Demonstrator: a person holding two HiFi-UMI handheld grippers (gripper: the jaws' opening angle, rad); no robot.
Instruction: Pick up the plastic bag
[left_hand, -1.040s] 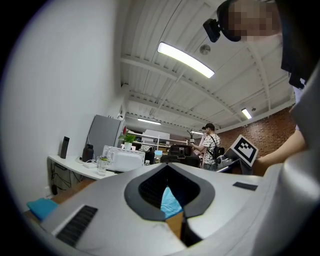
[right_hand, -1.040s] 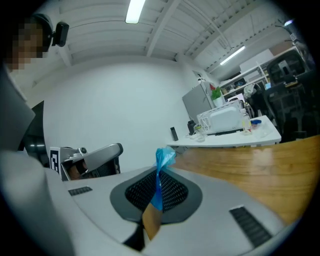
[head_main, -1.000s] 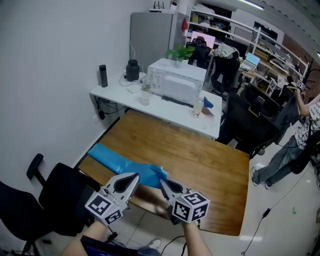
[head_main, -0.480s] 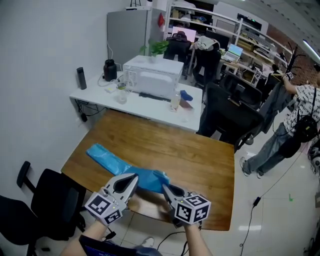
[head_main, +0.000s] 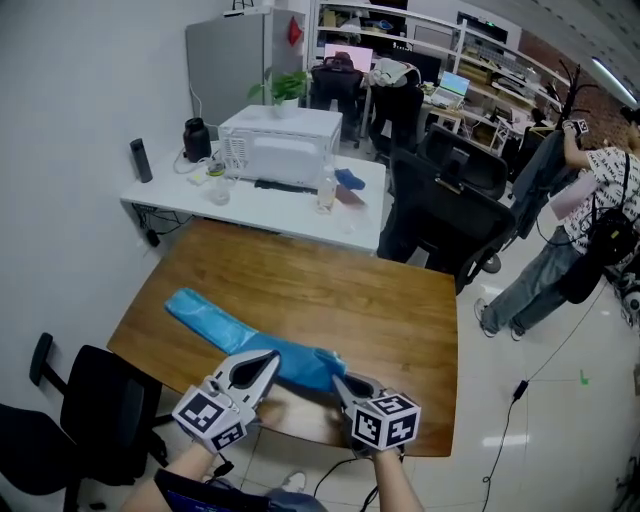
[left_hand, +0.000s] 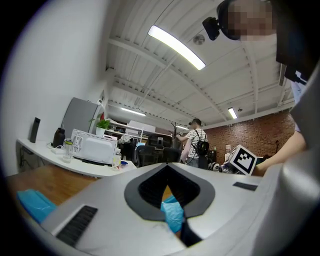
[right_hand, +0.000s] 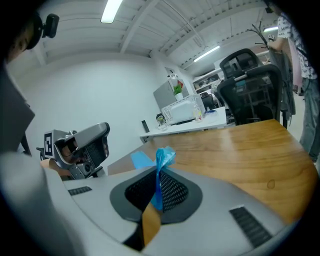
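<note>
A: Gripping was judged to be the step in hand. The plastic bag was laid on the wooden table, stretched from the far left toward the near edge, with its near end bunched at both tools.

B: Tong states?

A: The right gripper was pressed together on a pinch of blue film, shown plainly in the right gripper view. The left gripper was likewise closed, with blue film caught in the slit between its jaws.

B: Was the bag counted as picked up?

A: Not yet. Most of it was seen resting on the wood. A lift was judged to be called for next, with both pinches held tight and raised together so the thin film would not be pulled out or torn.

B: Any writing?

A: None could be read. Only black-and-white square markers were noted on the grippers. No brand was made out on the white appliance on the far desk.
</note>
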